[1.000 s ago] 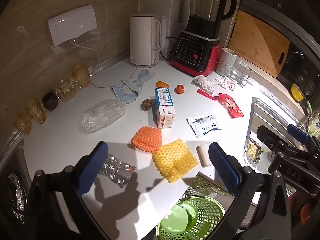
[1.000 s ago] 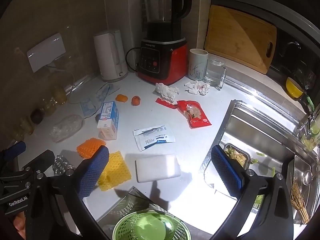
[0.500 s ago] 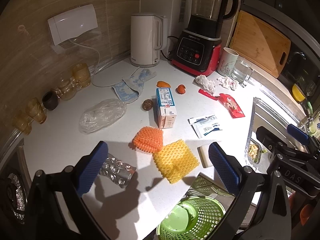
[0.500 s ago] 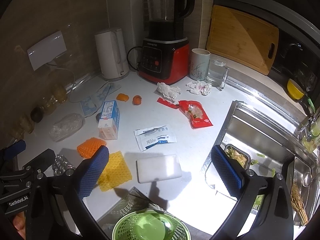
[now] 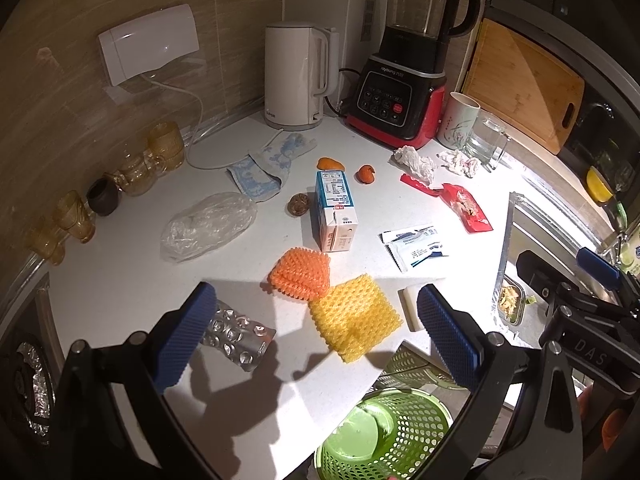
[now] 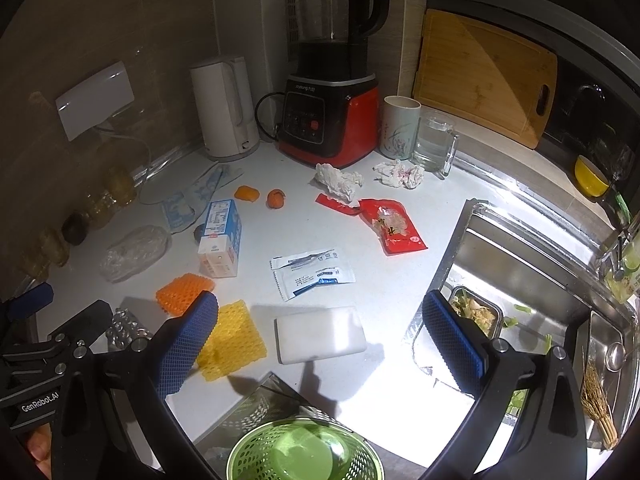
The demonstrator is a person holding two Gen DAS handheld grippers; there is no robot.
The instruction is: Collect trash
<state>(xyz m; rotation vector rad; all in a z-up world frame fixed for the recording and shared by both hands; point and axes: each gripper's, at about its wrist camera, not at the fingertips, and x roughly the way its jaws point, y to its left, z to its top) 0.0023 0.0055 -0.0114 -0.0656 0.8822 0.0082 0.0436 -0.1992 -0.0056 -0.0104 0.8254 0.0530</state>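
Observation:
Trash lies scattered on the white counter [image 5: 120,280]: a milk carton [image 5: 335,210], an orange foam net [image 5: 300,274], a yellow foam net [image 5: 354,322], a foil blister pack [image 5: 238,338], a clear plastic bag [image 5: 208,226], white sachets [image 6: 312,272], a red wrapper [image 6: 394,226] and crumpled tissues [image 6: 338,180]. A green mesh bin [image 6: 304,452] stands below the counter's front edge. My left gripper [image 5: 316,338] hovers open above the blister pack and yellow net. My right gripper [image 6: 320,344] hangs open over a white foam block [image 6: 320,334]. Both hold nothing.
A white kettle [image 5: 298,74], a red blender [image 5: 404,80], a mug [image 6: 400,128] and a glass mug [image 6: 434,144] line the back. Small amber glasses [image 5: 76,216] stand along the left wall. A steel sink [image 6: 520,280] with food scraps lies right. A cutting board [image 6: 484,72] leans behind.
Both grippers have drifted slightly, so the counter objects shift a little in view. Both stay open and nothing on the counter has moved.

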